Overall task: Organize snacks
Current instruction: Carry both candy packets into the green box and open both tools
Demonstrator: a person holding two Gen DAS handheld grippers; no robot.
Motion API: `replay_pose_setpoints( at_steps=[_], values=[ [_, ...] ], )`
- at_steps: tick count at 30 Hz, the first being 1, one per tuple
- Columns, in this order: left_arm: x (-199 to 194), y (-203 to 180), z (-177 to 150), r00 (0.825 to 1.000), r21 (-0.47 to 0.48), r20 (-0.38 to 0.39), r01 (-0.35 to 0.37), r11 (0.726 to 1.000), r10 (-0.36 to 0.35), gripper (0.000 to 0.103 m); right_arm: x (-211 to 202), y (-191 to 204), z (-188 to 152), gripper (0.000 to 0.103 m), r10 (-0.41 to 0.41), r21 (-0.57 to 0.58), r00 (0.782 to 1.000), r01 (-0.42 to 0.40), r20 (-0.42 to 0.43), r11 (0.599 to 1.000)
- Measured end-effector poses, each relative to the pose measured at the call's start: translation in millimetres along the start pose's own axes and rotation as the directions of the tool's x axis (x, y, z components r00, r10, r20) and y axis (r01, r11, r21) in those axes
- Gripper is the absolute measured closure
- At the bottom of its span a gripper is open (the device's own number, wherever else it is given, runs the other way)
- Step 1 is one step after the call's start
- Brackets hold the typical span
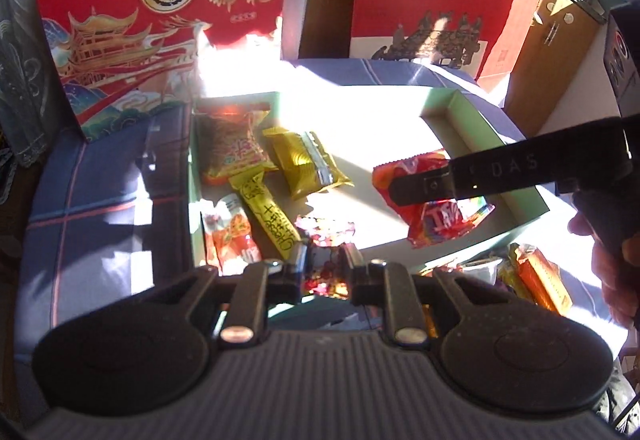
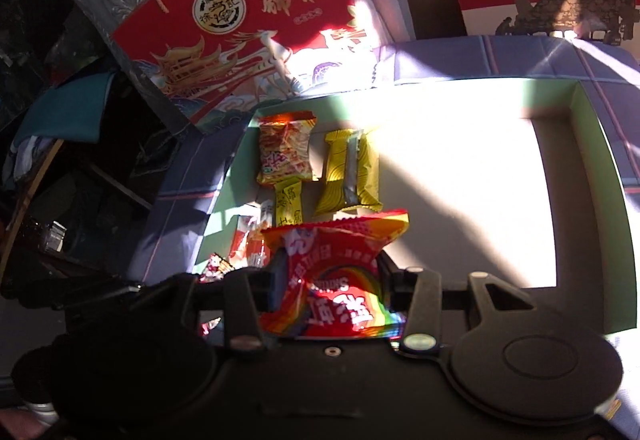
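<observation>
Right claw (image 2: 332,280) closed on a red Skittles bag (image 2: 340,280), rainbow print visible, bag crumpled between the fingers and held over the near part of a shallow green-walled box (image 2: 592,144); same bag (image 1: 432,208) seen from the left wrist view at about 3 o'clock, over the box (image 1: 480,132), with the right claw (image 1: 404,190) reaching in from the right.

Left claw (image 1: 324,260) closed on a small red candy wrapper (image 1: 326,232), low over the near edge of the box.

Inside the box, toward its left side: an orange-yellow snack pack (image 2: 286,148) at about 11 o'clock; a gold wrapped cake (image 2: 350,170) just beside it on the right; a narrow yellow stick pack (image 2: 289,202) below the orange pack, touching it; a red-and-white sachet (image 2: 248,240) nearer still; rest of the white floor in strong sunlight.

Beyond the box at 10 o'clock, a red gift bag with gold characters (image 1: 160,24), standing; at 1 o'clock, a second red gift bag with dark figures (image 1: 432,0); blue checked cloth (image 1: 100,180) under all; more orange snack packs (image 1: 536,276) outside the box at 4 o'clock in the left view.
</observation>
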State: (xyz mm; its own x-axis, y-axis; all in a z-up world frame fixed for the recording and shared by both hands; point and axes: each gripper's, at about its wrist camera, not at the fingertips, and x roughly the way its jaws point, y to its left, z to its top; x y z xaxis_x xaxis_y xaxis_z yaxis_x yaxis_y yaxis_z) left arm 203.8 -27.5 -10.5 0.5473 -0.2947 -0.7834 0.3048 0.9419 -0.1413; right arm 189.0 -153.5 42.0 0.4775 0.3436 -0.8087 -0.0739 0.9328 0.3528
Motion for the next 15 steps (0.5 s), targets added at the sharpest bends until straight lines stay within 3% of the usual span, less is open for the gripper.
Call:
replay_pose_setpoints(
  at_steps=[6, 8, 9, 10, 11, 13, 15],
  values=[
    [45, -1, 15, 0.998, -0.01, -0.058, -0.004, 1.0, 0.004, 0.084, 35, -14, 14, 0.059, 0.003, 0.021, 0.999, -0.003, -0.035, 1.0],
    [51, 0, 17, 0.998, -0.007, -0.058, -0.025, 1.0, 0.025, 0.08, 45, -16, 18, 0.054, 0.013, 0.032, 0.999, -0.012, -0.048, 0.999],
    [52, 1, 18, 0.998, -0.002, -0.051, -0.038, 0.999, 0.038, 0.073, 47, -15, 19, 0.048, 0.015, 0.042, 0.999, -0.013, -0.05, 0.999],
    [51, 1, 19, 0.997, 0.005, -0.043, -0.059, 0.998, 0.059, 0.048, 48, -15, 21, 0.033, 0.023, 0.05, 0.998, -0.021, -0.052, 0.999],
    [49, 1, 20, 0.997, 0.007, -0.03, -0.075, 0.997, 0.075, 0.026, 48, -13, 21, 0.026, 0.031, 0.056, 0.998, -0.028, -0.048, 0.998],
    [44, 1, 20, 0.995, 0.011, -0.005, -0.097, 0.995, 0.097, 0.013, 46, -11, 22, 0.01, 0.031, 0.043, 0.999, -0.03, -0.023, 0.999],
    [42, 2, 20, 0.995, 0.007, -0.004, -0.097, 0.995, 0.097, 0.009, 43, -9, 23, 0.005, 0.02, 0.023, 1.0, -0.02, -0.015, 1.0]
  ],
)
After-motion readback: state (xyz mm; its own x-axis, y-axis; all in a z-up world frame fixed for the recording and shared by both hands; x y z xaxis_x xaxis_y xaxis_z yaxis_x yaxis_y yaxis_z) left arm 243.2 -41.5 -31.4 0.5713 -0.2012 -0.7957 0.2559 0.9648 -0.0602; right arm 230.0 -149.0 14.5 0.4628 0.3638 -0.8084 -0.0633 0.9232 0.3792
